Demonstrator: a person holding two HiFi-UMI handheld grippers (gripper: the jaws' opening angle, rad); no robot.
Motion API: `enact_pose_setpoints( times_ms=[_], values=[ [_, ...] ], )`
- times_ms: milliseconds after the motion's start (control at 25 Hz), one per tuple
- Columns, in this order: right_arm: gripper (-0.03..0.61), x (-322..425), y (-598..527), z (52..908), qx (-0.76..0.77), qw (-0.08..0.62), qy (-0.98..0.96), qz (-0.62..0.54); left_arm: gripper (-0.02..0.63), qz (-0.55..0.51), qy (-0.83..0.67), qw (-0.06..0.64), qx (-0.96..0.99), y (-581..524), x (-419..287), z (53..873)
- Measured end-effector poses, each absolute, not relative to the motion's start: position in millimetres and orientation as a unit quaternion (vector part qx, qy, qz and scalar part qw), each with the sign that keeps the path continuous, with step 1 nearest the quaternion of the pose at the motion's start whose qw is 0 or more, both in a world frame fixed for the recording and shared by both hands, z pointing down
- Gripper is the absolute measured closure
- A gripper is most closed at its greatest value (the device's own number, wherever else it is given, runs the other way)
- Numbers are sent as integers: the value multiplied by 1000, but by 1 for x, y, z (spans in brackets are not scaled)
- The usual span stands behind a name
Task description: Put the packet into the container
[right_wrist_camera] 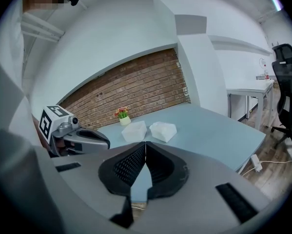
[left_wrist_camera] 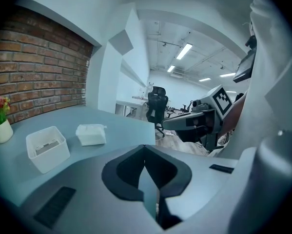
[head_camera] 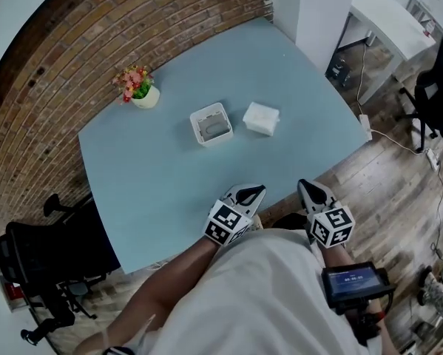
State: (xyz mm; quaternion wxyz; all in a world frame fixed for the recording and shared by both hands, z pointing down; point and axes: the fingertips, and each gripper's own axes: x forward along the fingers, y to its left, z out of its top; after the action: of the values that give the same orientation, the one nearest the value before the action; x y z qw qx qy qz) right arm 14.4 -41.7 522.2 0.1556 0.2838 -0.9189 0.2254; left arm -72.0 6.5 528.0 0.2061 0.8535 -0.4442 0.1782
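Note:
A white packet (head_camera: 261, 118) lies on the light blue table (head_camera: 154, 176), just right of an open white container (head_camera: 211, 124). Both grippers hover at the table's near edge, close to the person's body and well short of the two objects. My left gripper (head_camera: 252, 192) is shut with nothing between its jaws, and so is my right gripper (head_camera: 308, 188). In the left gripper view the container (left_wrist_camera: 47, 147) and packet (left_wrist_camera: 91, 134) lie ahead to the left of the shut left gripper (left_wrist_camera: 145, 149). The right gripper view has container (right_wrist_camera: 134, 130) and packet (right_wrist_camera: 163, 130) straight beyond the shut right gripper (right_wrist_camera: 146, 145).
A small pot of flowers (head_camera: 138, 89) stands at the table's far left corner by the brick wall. A black office chair (head_camera: 44, 265) sits left of the table. A cable and power strip (head_camera: 369, 124) lie on the wooden floor to the right.

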Motion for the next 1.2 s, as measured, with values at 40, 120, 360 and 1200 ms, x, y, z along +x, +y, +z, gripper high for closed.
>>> enact_pose_setpoints(
  times_ms=[40, 120, 360, 1200],
  values=[
    [568, 12, -45, 522, 281, 158, -920, 224, 603, 176, -449, 208, 851, 5, -77, 528],
    [568, 6, -52, 521, 273, 161, -922, 222, 603, 175, -459, 212, 845, 0, -86, 530],
    [568, -11, -76, 527, 242, 167, -928, 230, 603, 179, -482, 225, 828, -22, -98, 539],
    [568, -31, -158, 558, 156, 172, -933, 275, 601, 428, -455, 113, 773, -117, -118, 582]
  ],
)
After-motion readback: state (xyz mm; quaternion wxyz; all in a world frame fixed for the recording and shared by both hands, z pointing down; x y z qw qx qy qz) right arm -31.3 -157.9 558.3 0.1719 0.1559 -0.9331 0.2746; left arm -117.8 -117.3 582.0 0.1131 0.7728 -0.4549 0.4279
